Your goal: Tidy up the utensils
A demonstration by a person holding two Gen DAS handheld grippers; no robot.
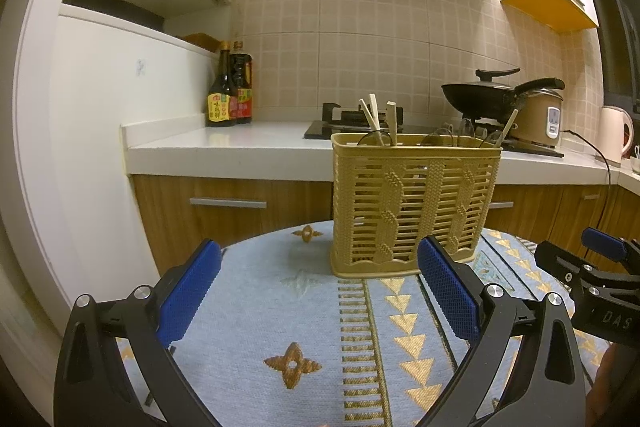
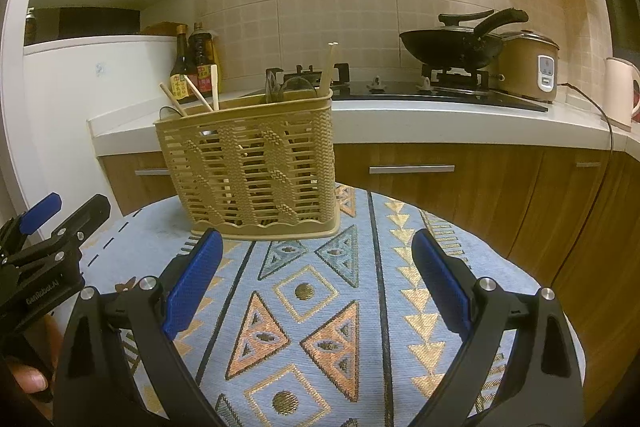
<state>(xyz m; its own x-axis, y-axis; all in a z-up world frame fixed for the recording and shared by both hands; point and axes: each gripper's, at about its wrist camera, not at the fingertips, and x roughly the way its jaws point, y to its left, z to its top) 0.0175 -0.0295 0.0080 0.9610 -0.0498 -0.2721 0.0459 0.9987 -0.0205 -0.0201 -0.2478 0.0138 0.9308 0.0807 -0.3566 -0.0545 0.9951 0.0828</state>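
Observation:
A tan slatted plastic utensil basket [image 1: 414,205] stands upright on a round table with a blue patterned cloth [image 1: 280,311]. Wooden chopsticks [image 1: 372,117] and clear-handled utensils [image 1: 466,131] stick out of its top. It also shows in the right wrist view [image 2: 260,173], with chopsticks [image 2: 200,93] leaning in it. My left gripper [image 1: 320,259] is open and empty, just in front of the basket. My right gripper [image 2: 316,251] is open and empty, in front and to the right of the basket. Each gripper shows at the edge of the other's view.
Behind the table runs a white kitchen counter [image 1: 224,143] with wooden drawers below. On it stand two sauce bottles [image 1: 230,95], a gas hob with a black wok [image 1: 484,97], a rice cooker [image 1: 540,115] and a kettle [image 1: 616,133]. A white fridge [image 1: 92,131] is at left.

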